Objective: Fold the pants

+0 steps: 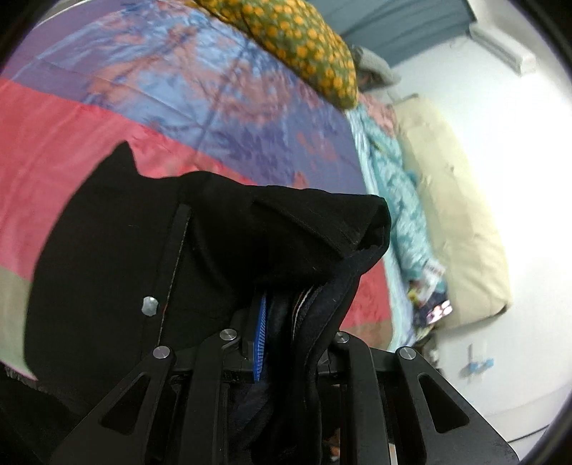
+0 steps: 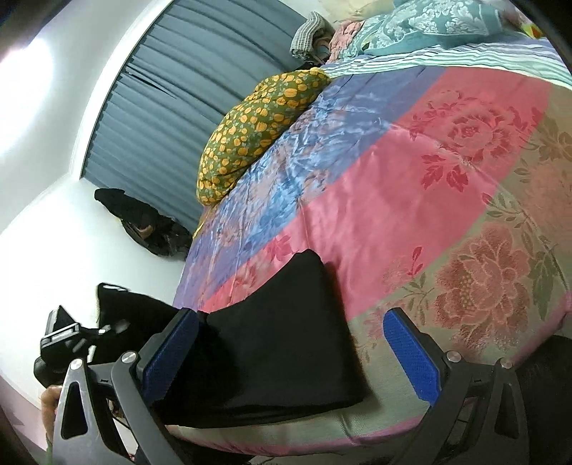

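The black pants (image 1: 125, 232) hang bunched over my left gripper (image 1: 282, 322), which is shut on a thick fold of them. Only one blue pad (image 1: 260, 332) peeks out from under the cloth. In the right wrist view the pants (image 2: 279, 365) lie as a flat folded slab on the bed's near corner, one end trailing off to the left gripper (image 2: 71, 336) held by a hand (image 2: 48, 400). My right gripper (image 2: 289, 314) is open just above the slab. Its blue pads (image 2: 171, 357) stand wide apart on either side and do not press the cloth.
A satin bedspread (image 2: 393, 179) in purple, pink and floral green covers the bed. A yellow-flowered pillow (image 2: 257, 121) lies at its far edge before a grey curtain (image 2: 161, 107). Teal pillows (image 2: 429, 25) and a cream bolster (image 1: 457, 214) sit at the head. A dark bundle (image 2: 143, 221) lies on the floor.
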### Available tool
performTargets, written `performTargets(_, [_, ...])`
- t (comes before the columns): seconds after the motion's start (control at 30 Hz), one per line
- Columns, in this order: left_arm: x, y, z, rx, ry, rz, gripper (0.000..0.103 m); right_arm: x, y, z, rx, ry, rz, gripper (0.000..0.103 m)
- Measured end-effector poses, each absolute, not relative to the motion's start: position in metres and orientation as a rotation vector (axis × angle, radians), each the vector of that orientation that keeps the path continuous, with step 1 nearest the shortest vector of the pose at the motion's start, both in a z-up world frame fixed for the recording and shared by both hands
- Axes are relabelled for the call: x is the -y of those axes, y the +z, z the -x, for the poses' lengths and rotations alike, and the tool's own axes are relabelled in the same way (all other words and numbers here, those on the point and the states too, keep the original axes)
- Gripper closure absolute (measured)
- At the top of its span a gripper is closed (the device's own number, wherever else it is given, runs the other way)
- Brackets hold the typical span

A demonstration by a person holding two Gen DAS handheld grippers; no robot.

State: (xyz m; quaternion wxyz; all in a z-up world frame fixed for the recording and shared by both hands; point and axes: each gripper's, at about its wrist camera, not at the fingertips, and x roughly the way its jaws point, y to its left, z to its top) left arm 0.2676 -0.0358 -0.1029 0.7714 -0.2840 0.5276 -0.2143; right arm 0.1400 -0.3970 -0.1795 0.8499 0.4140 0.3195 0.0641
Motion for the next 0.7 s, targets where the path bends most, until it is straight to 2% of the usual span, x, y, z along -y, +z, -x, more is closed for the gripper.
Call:
performTargets(0.1, [0.064,-0.123,-0.276,-1.197,-0.454,0.569,0.083,0.399,-0.18,-0.141,-0.669,0.137,-0.876,0.0])
performTargets(0.2, [0.095,-0.151,-0.28,-1.285,-0.495,0.537,0.072,0.402,-0.183,-0.143,-0.672,0.139,-0.889,0.0])
performTargets(0.3, [0.108,-0.173,-0.273,-1.362,-0.588,0.651,0.071,0.403,-0.184,-0.141,-0.664,0.141,-0.899,0.0])
performTargets(0.37, [0.096,-0.164,-0.264,-1.308,-0.637,0.739,0.071,0.406,-0.184,-0.139,-0.648,0.145,-0.914,0.0])
performTargets(0.5, [0.049,-0.129,-0.255,-1.155,-0.58,0.652,0.071,0.407,-0.185,-0.138,-0.64,0.191,-0.938,0.001])
performTargets(0.7, [-0.041,-0.109,-0.222,-0.959,-0.273,0.485,0.072,0.367,-0.194,-0.161,-0.708,0.534,-1.017,0.011])
